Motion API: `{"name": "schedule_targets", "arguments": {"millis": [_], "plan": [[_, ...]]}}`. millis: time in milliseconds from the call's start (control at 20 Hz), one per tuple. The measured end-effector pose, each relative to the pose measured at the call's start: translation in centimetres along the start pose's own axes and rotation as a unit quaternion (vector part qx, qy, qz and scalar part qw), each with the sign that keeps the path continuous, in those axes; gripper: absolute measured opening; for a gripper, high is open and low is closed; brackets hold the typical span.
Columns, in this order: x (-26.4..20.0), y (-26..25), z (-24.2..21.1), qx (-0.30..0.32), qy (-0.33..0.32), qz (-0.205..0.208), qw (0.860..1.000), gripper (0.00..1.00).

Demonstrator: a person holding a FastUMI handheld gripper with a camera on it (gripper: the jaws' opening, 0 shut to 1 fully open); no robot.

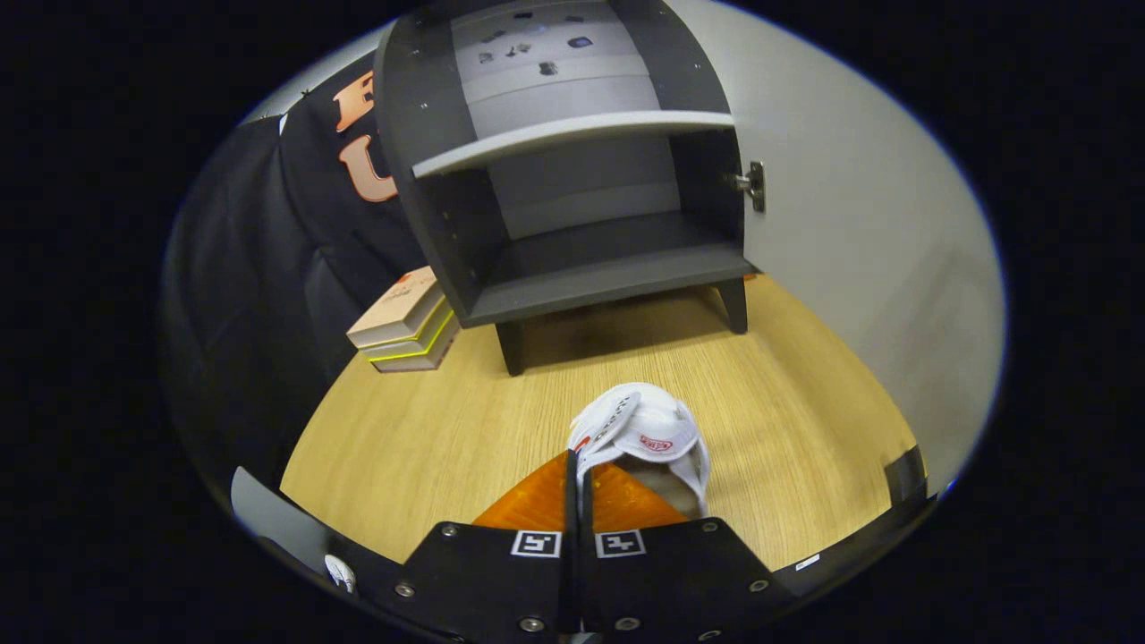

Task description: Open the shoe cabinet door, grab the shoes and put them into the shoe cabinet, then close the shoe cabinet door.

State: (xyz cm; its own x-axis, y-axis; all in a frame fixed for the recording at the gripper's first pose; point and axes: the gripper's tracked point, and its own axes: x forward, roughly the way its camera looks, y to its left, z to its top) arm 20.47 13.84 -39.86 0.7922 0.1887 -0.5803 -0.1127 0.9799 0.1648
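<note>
The dark grey shoe cabinet [572, 277] stands on short legs beyond the fingers. Its door [850, 268] is swung wide open to the right, hung on a metal hinge [751, 185]. Inside, a pale shelf [572, 134] crosses the middle, and the bottom compartment [599, 250] holds nothing. My gripper [574, 461] is shut on the white shoe [648, 434], pinching the edge of its opening between the fingertips. The shoe's body sticks out ahead and to the right of the fingers, over the wooden surface [429, 429], well short of the cabinet.
A stack of books [407, 322] lies on the wood just left of the cabinet's front leg. Black cloth [259, 268] walls the left side. Open wood lies between the shoe and the cabinet.
</note>
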Motion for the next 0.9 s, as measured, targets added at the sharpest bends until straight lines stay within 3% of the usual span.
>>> {"name": "schedule_targets", "arguments": {"millis": [350,550,900], "plan": [[-7.1,3.1,14.6,-0.044,-0.114,0.030,0.992,0.00],[-6.1,5.0,22.0,-0.071,-0.171,0.034,0.982,0.00],[-1.8,5.9,30.8,-0.104,-0.196,0.030,0.974,0.00]]}}
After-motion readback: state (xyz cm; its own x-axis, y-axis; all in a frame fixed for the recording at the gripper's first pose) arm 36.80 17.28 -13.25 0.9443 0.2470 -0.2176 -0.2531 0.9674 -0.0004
